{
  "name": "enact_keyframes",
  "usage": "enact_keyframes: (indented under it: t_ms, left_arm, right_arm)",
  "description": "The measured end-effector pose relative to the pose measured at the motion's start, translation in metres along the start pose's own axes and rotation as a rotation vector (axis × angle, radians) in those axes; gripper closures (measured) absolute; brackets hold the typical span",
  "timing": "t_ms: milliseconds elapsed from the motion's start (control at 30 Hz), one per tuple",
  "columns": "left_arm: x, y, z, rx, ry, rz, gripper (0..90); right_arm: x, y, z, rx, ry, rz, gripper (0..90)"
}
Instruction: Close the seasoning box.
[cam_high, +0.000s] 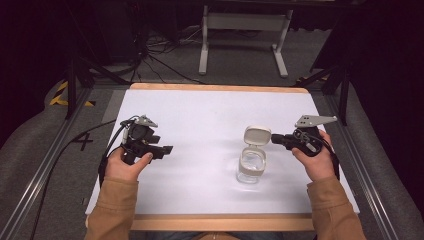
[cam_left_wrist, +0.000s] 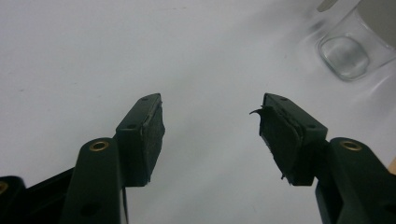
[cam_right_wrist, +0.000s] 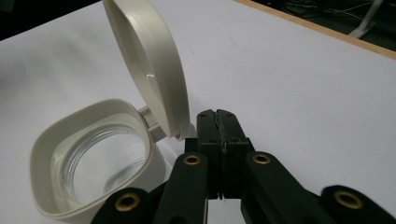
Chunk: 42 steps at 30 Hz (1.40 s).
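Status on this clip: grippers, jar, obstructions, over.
Left gripper open, empty, clear of jar. Right gripper shut, empty, beside the raised cream hinged lid. Clear glass jar with cream collar upright, open. White table unobstructed.

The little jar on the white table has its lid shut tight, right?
Not quite. The jar is on the white table, but its hinged lid is flipped open and standing up, and the jar looks empty inside. The right gripper view shows it best.
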<state>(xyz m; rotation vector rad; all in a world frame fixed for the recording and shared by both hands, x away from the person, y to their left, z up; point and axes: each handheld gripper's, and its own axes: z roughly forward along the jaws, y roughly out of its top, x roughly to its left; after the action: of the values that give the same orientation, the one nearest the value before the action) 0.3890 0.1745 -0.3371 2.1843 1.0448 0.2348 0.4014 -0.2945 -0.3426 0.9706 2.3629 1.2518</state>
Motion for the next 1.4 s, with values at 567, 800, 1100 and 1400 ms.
enact_keyframes:
  t_ms: [567, 800, 1100, 1400]
  left_arm:
    - [0.003, -0.008, -0.006, 0.002, 0.007, -0.026, 40.1]
    - [0.002, -0.006, -0.005, 0.002, 0.005, -0.024, 40.0]
    - [0.002, -0.003, -0.002, 0.003, 0.0, -0.011, 40.0]
    - [0.0, 0.002, 0.002, 0.007, -0.01, 0.004, 39.9]
  right_arm:
    - [-0.002, 0.004, 0.008, -0.016, 0.033, -0.001, 90.0]
    - [0.0, 0.005, 0.006, -0.015, 0.032, -0.018, 90.0]
    - [0.005, 0.005, 0.002, -0.021, 0.041, -0.022, 89.9]
    - [0.011, 0.004, 0.0, -0.009, 0.044, -0.043, 89.8]
